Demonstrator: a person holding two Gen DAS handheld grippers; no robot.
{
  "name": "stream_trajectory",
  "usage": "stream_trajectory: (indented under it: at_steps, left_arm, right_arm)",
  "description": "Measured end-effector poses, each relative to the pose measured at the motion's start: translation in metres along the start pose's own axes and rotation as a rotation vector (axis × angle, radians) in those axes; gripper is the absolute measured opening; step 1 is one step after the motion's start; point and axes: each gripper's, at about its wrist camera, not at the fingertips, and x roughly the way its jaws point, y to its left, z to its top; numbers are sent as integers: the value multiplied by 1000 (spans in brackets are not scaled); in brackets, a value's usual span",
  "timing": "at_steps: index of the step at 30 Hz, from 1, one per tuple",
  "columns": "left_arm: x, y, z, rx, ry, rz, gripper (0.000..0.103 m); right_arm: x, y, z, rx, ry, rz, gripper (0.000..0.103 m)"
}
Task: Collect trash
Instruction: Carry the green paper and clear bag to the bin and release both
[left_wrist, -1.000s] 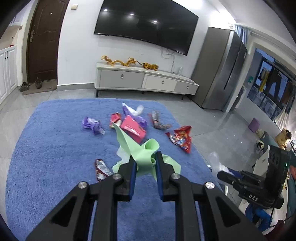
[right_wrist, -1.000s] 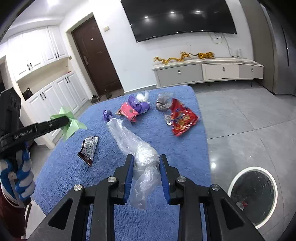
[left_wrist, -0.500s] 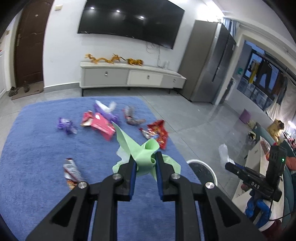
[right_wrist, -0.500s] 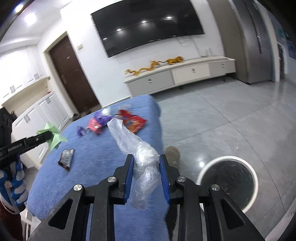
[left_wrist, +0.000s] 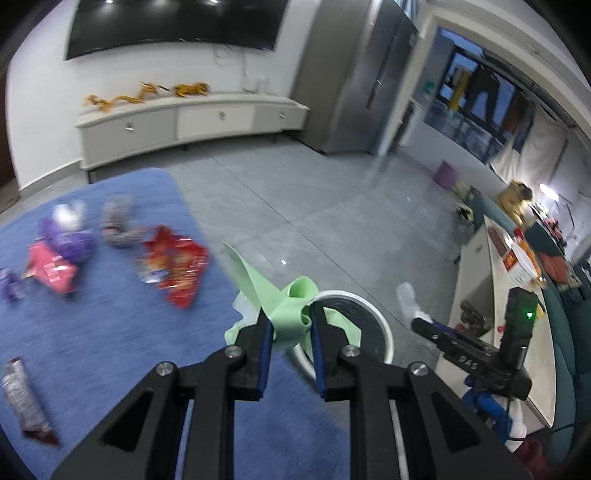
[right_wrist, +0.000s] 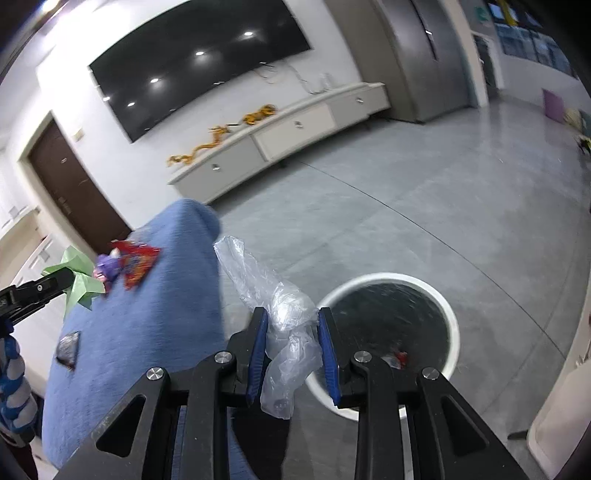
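Both grippers, left gripper (left_wrist: 289, 326) clamped on green paper (left_wrist: 266, 291) and right gripper (right_wrist: 290, 328) on clear plastic (right_wrist: 280, 306), hover near the blue surface's edge, seemingly to drop them into the white-rimmed bin (right_wrist: 448, 321).

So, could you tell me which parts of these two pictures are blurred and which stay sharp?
Left wrist view: the tongs and green paper are sharp, while the wrappers on the blue cloth smear. Right wrist view: the tongs and clear bag are crisp; the bin and TV streak, with lamp glare on the screen.
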Motion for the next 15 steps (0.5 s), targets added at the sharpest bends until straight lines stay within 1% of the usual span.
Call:
stream_trajectory:
  at_steps: [3,9,15]
  left_arm:
    - [36,-17,7,12,46,-43,18]
    - [101,-43,15,27,122,-102,18]
    - [143,-60,20,9,173,-171,19]
  right_arm:
    - [12,-26,-1,50,19,-30,26]
    - [37,-59,-2,105,65,-74,26]
    - [61,-81,-1,141,107,-113,28]
